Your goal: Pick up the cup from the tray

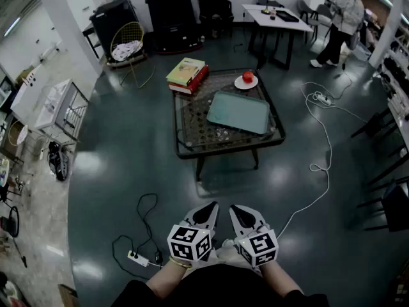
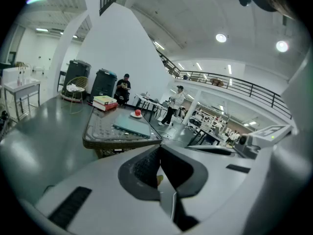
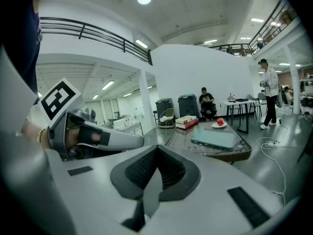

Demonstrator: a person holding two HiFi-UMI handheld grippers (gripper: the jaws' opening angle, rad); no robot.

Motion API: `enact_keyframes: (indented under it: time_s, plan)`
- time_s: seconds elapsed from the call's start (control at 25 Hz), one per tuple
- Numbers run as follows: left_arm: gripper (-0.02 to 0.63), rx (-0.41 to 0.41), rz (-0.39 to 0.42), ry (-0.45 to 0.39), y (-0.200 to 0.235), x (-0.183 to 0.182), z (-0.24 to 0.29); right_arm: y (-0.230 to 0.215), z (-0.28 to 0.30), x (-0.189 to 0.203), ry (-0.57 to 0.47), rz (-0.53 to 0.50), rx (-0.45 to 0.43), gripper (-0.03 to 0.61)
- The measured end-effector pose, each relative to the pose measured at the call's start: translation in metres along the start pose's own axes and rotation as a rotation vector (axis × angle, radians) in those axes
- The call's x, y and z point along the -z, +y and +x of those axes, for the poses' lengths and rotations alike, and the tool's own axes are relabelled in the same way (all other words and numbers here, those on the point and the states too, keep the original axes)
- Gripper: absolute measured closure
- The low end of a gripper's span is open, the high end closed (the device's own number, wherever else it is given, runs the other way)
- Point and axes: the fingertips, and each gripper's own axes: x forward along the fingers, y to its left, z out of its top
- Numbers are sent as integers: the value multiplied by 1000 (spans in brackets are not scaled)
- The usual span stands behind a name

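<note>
A low glass-topped coffee table (image 1: 192,130) stands well ahead of me on the dark floor. A flat teal tray (image 1: 238,112) lies on it, and I cannot make out a cup on the tray. The tray (image 2: 132,126) also appears far off in the left gripper view, and the tray (image 3: 215,139) likewise in the right gripper view. My left gripper (image 1: 206,212) and right gripper (image 1: 240,213) hang side by side close to my body, far short of the table. Both are shut with nothing between the jaws, which meet at their tips in both gripper views.
Stacked books (image 1: 187,74) and a red apple on a white plate (image 1: 246,78) share the table. A power strip (image 1: 137,258) and a white cable (image 1: 323,165) lie on the floor. A person (image 1: 337,24) stands back right. Black bins (image 1: 171,15) and a wire chair (image 1: 128,43) line the back.
</note>
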Motion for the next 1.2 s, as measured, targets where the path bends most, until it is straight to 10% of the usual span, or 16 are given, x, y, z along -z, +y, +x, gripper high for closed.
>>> enact_keyframes:
  time_s: [1.2]
  plan:
    - [604, -83, 104, -69, -41, 12, -33, 6, -52, -11, -71, -32, 6, 574]
